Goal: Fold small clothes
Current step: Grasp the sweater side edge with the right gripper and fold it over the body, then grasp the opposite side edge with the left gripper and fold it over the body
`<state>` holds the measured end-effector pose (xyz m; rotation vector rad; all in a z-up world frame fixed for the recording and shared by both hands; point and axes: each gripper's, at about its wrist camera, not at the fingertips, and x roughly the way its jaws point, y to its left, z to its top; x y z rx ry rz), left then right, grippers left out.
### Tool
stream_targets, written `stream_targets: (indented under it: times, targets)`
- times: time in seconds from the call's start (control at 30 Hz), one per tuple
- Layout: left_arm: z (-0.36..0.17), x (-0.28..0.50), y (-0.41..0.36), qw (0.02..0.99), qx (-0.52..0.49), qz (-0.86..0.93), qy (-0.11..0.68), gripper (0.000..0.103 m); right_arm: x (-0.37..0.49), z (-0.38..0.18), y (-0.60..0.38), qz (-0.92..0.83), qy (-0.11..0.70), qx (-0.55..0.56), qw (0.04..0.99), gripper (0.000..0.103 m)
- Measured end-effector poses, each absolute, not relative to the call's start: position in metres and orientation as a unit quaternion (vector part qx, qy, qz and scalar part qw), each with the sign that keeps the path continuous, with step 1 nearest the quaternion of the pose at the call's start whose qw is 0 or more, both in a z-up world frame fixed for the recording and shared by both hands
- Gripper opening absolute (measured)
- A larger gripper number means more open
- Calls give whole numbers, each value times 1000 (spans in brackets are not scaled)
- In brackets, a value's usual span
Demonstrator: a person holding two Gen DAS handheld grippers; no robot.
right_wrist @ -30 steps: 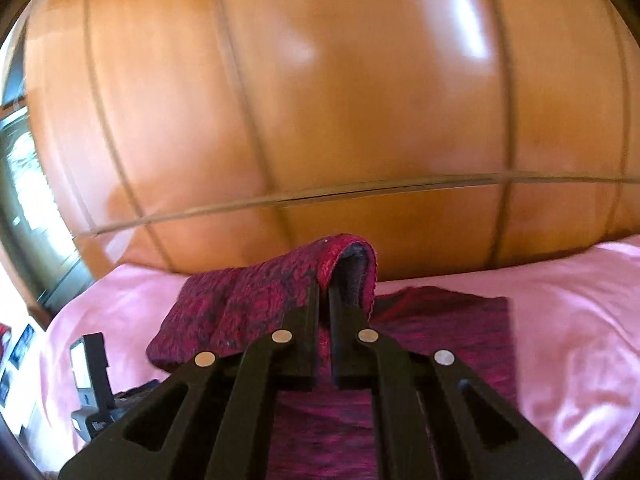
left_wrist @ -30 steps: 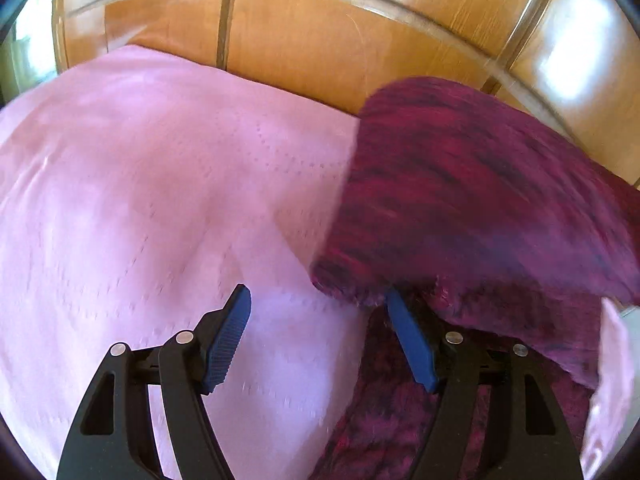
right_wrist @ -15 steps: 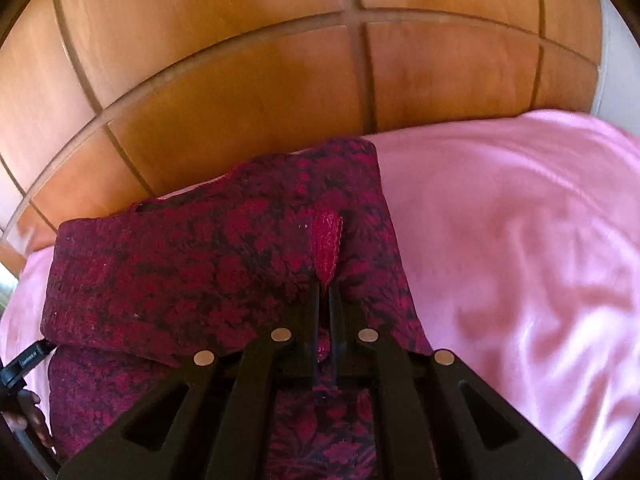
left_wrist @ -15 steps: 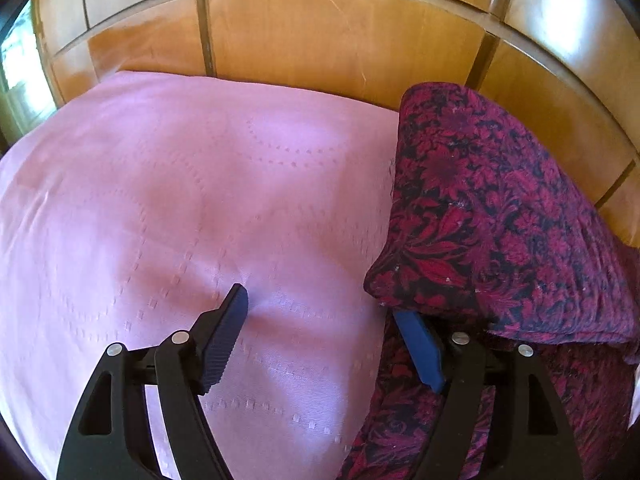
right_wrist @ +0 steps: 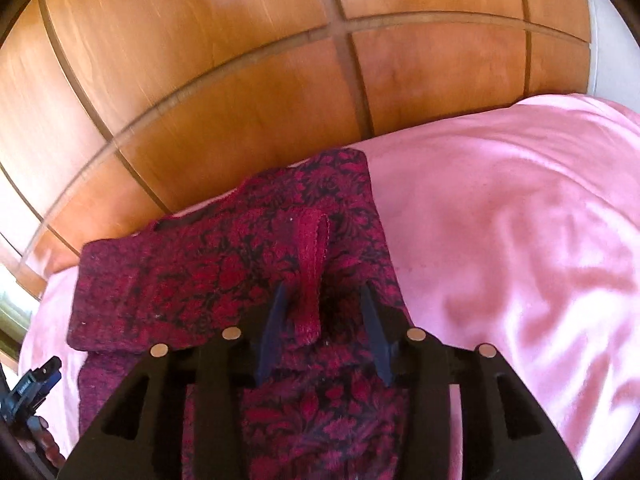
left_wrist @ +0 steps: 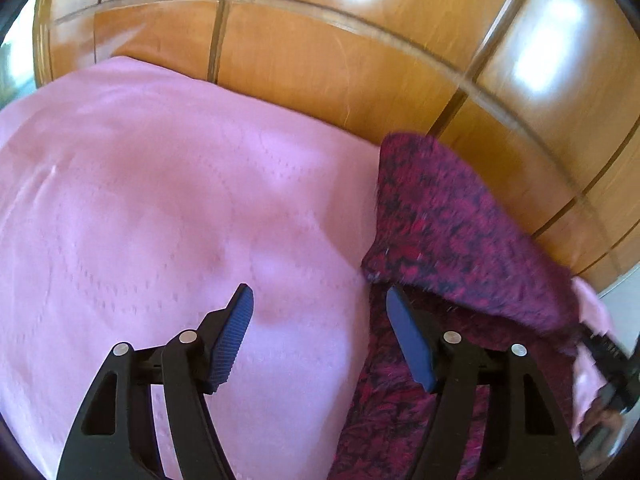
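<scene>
The red-and-black floral garment lies folded on the pink bedspread, its far edge near the wooden panelled headboard. The right gripper hangs just over it with its jaws parted, a plain red strip of the cloth between them, ungripped. The left gripper stands wide at the garment's left edge, empty.

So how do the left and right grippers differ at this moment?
The left gripper hangs mostly over the pink bedspread, at the red floral garment's edge; the right gripper is over the garment itself. A raised red fabric fold stands between the right gripper's fingers; nothing lies between the left's. Both are open and gripping nothing.
</scene>
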<state>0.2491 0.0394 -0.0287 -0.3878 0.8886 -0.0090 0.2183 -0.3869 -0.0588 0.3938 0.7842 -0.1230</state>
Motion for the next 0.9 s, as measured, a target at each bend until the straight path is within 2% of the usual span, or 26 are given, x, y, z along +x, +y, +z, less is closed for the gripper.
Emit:
stream_targets:
  times: [0.3,0.7,0.77,0.8,0.83,0.9]
  targets:
    - [-21,310,49,853,-286,-64,432,69,205,-32,-339,-28,342,119,932,43]
    - [-53,403,36,799,-359,-102,471,68,229,-51,-324,-28,369,87,925,44]
    - [-57,409,27,793,-359,-122,477,33,230,-52,-326,-30,371,85,924,44]
    - [-56,409,22,799,-346,-120,477,30,231,-53,-326,-31,372,84,924,44]
    - [-51,403,18,815,-327,-117,464,20,231,-53,-326,-31,372,81,924,44]
    - [-44,393,15,833,-310,-113,445,18,231,-54,-324,-31,371,75,925,44]
